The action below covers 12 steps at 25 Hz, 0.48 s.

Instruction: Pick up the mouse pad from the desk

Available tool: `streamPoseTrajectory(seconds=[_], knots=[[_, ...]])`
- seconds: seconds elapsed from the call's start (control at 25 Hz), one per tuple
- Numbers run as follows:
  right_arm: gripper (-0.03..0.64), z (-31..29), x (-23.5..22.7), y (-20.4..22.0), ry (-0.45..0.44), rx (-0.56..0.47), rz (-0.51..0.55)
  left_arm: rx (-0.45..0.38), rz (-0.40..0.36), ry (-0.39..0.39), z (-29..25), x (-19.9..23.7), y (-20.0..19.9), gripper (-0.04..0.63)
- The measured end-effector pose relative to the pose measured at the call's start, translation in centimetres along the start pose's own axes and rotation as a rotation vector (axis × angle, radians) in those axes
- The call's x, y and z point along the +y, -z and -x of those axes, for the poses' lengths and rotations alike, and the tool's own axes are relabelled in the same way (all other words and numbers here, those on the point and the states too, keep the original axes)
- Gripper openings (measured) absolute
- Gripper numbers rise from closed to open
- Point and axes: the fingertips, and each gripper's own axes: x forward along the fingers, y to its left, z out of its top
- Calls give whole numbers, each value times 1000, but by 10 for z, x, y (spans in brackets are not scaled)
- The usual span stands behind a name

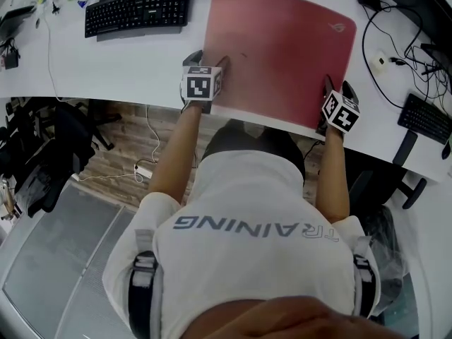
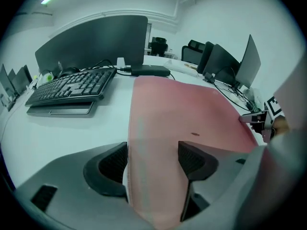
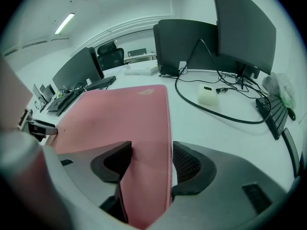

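The flat pink mouse pad point(image 1: 282, 48), rectangular with rounded corners, lies on the smooth white desk point(image 1: 127, 69) at its near edge. The left gripper point(image 2: 152, 159) and right gripper point(image 3: 151, 164) each straddle a near corner, their ribbed black jaws spread apart.

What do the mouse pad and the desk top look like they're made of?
Mouse pad: probably cloth over a soft base; matte pink-red, no glare, edge looks stitched in the right gripper view. Desk: hard, smooth white top, maybe laminate; faint sheen.
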Motion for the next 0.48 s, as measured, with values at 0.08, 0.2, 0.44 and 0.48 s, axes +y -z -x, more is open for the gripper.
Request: streamPoseTrajectory(seconds=[0.08,0.2,0.44,0.48], knots=[[274,0,0,0,4,-8,-4,-4,-3,-19,-1,-1,0,328],[264,1,1,1,4,-7,-3,-10,3,-30,-2,-1,1,328],[166,2,13,-1,-2,-11,39,-1,-7,-53,2,-11,2,264],[159,4,14,-2,-4,-16,49,2,-22,-56,2,-12,1,255]])
